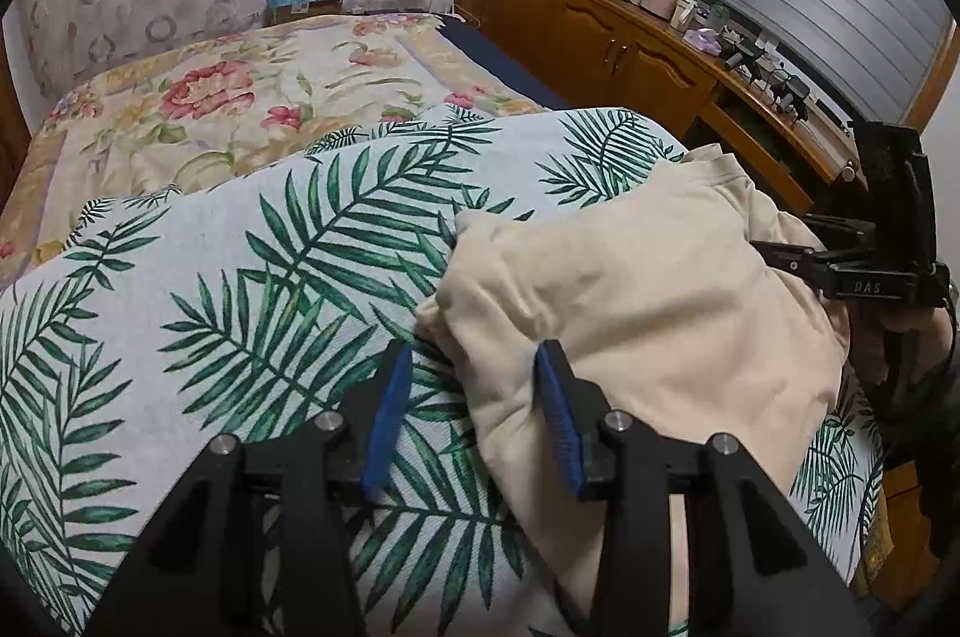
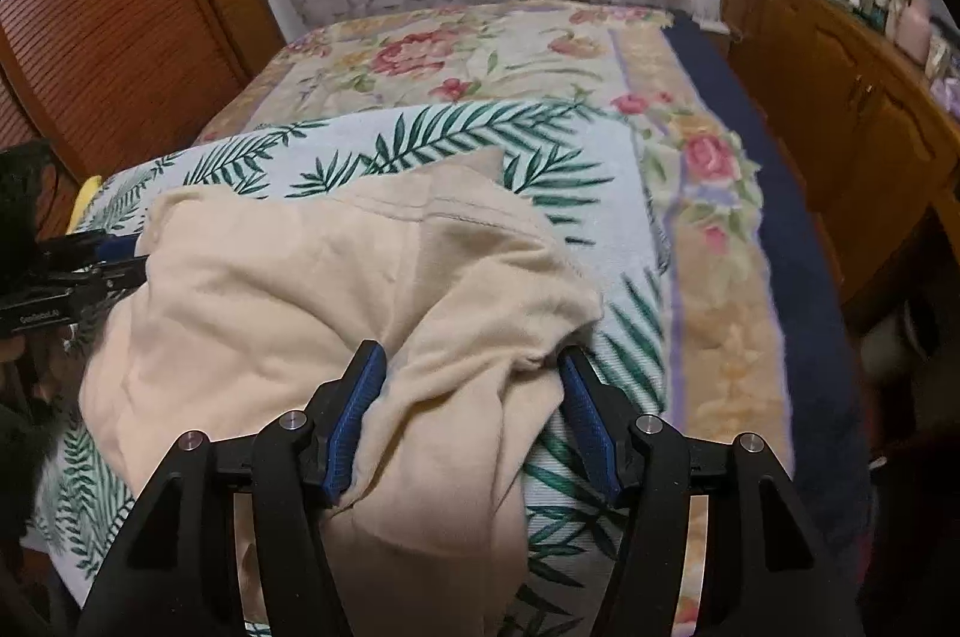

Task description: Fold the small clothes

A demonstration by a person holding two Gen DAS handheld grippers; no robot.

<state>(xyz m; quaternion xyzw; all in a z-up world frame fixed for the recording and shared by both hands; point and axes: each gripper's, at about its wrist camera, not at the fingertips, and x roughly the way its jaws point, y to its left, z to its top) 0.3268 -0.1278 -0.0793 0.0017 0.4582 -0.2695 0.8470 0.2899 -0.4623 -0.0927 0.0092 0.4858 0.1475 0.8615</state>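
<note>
A cream garment [image 1: 648, 289] lies bunched on a palm-leaf cloth [image 1: 240, 277] spread over the bed. My left gripper [image 1: 474, 367] is open at the garment's left edge, its right finger [image 1: 558, 415] on the fabric and its left finger [image 1: 390, 409] over the leaf cloth. In the right wrist view the garment [image 2: 312, 289] bulges between the open fingers of my right gripper [image 2: 474, 367]; the fabric touches the left finger [image 2: 360, 397]. Each gripper shows in the other's view, at the garment's far side: the right one [image 1: 780, 256] and the left one [image 2: 114, 265].
A floral bedspread [image 1: 240, 97] covers the far half of the bed. A wooden cabinet [image 1: 600, 31] cluttered with small items runs along the right, with a dark blue strip [image 2: 798, 277] between it and the bed. A slatted wooden door [image 2: 120, 7] is at the left.
</note>
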